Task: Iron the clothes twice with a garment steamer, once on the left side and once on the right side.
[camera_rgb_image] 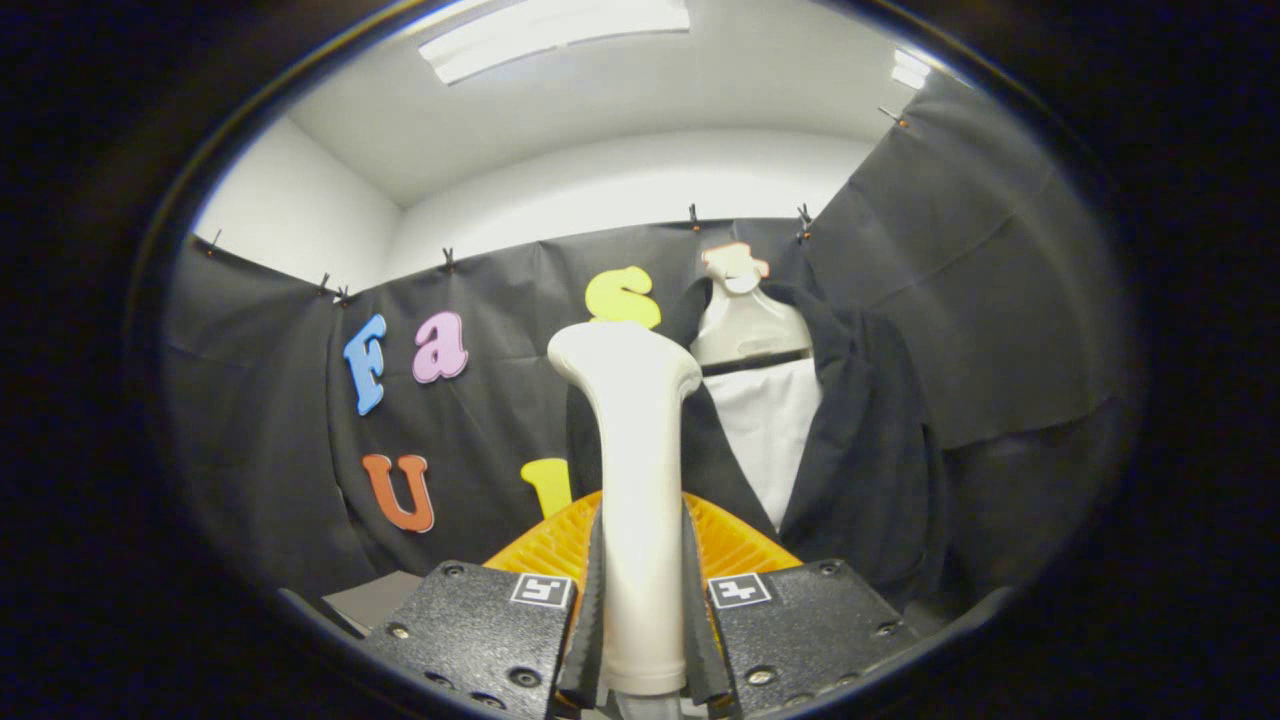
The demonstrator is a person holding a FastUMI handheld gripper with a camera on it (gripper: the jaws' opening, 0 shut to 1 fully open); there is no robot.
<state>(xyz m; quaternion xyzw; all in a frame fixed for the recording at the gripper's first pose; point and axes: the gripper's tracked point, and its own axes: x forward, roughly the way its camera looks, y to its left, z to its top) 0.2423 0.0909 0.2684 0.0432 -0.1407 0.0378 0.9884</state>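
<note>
My gripper is shut on the handle of a white garment steamer, which stands upright between the fingers with its head pointing up and slightly left. Beyond it, a little to the right, a dark jacket hangs on a pale mannequin torso, open at the front over a white panel. The steamer head is apart from the jacket, in front of its left lapel.
An orange ribbed object sits just behind the fingers, low down. Black cloth walls close in the booth behind and to the right of the mannequin. A grey surface edge lies low at the left.
</note>
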